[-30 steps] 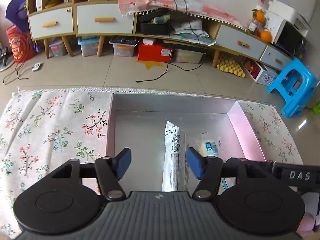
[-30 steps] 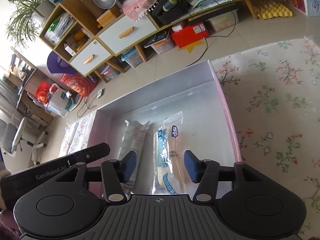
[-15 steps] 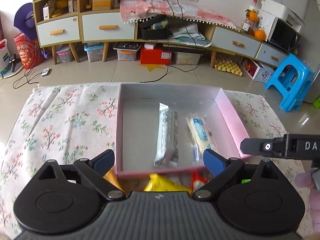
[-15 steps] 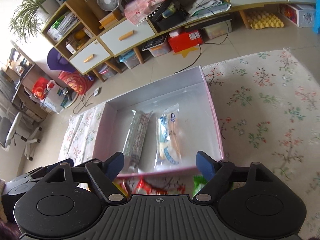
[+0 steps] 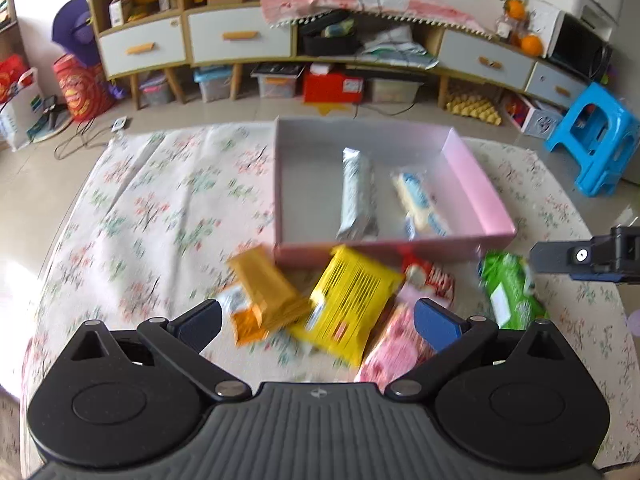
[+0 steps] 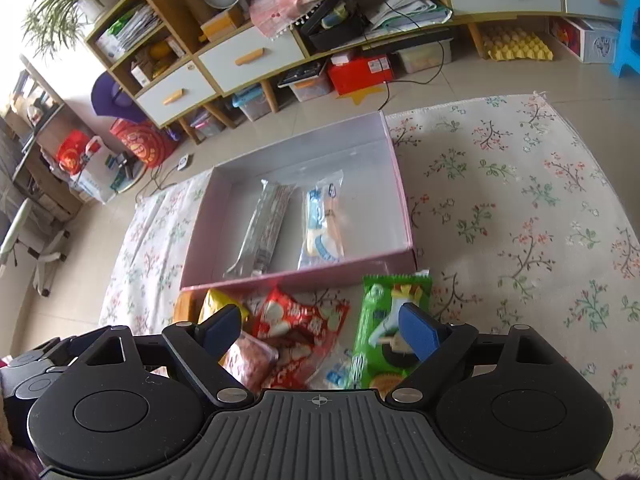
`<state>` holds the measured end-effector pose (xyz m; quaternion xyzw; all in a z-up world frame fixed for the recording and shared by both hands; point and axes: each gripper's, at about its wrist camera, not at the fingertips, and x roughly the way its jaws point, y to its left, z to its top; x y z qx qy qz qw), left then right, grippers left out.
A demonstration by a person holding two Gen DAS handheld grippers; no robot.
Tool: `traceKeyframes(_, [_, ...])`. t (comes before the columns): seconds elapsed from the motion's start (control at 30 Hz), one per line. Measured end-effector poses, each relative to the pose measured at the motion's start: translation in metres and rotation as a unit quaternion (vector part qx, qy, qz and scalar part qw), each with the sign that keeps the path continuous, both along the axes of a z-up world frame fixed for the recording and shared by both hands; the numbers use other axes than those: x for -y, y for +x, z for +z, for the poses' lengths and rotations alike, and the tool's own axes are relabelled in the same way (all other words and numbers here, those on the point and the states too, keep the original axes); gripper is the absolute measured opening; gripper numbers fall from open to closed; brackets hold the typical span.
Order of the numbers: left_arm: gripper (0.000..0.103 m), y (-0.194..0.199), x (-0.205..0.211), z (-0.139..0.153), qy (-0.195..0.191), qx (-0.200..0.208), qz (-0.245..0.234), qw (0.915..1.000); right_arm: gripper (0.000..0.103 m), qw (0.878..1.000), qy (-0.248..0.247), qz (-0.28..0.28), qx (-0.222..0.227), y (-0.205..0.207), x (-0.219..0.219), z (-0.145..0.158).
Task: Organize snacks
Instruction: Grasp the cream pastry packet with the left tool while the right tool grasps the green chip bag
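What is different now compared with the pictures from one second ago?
Both hand-held grippers pulled back out of the pink box while their jaws have just been opening. The left hand-held gripper let go of the silver snack bar, the right hand-held gripper of the blue-and-white packet. Nothing is held now. Both packets stay in the box.

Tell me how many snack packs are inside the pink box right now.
2: a silver pack left of centre and a blue-and-white pack beside it, to its right, both lying flat in the pink box.

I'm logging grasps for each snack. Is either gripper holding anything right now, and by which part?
Nothing is held. The left gripper and right gripper both stand open, their jaws having just widened, above the loose snacks.
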<state>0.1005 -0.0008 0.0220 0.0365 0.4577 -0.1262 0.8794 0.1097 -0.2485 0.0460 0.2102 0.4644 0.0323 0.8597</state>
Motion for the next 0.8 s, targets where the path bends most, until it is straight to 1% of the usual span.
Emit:
traceKeyframes(0.2, [0.102,-0.023,-0.016,-0.014,-0.009,-0.028,0.034,0.9990,0.091,1.000,-0.012,-0.001,0.008,-0.020,-0.007,-0.004])
traceKeyframes(0.37, [0.102,-0.035,-0.026,-0.024,-0.032,-0.063,0.063,0.9955,0.091,1.000,-0.018,-0.010,-0.023,-0.032,-0.009,-0.013])
traceKeyframes(0.47, [0.102,-0.041,-0.030,-0.029,-0.035,-0.070,0.070,0.9944,0.091,0.999,-0.037,-0.013,-0.033,-0.037,-0.010,-0.015])
traceKeyframes(0.53, [0.102,-0.043,-0.032,-0.033,-0.035,-0.074,0.083,0.9932,0.091,0.998,-0.050,-0.017,-0.034,-0.039,-0.010,-0.017])
traceKeyframes(0.6, [0.102,-0.044,-0.035,-0.038,-0.041,-0.086,0.102,0.9902,0.091,0.997,-0.059,-0.020,-0.043,-0.038,-0.010,-0.022])
traceKeyframes(0.73, [0.102,-0.044,-0.041,-0.051,-0.059,-0.119,0.139,0.9814,0.091,0.995,-0.070,-0.028,-0.060,-0.035,-0.007,-0.032])
traceKeyframes(0.8, [0.102,-0.044,-0.041,-0.054,-0.064,-0.123,0.150,0.9788,0.091,0.995,-0.076,-0.033,-0.064,-0.034,-0.005,-0.035])
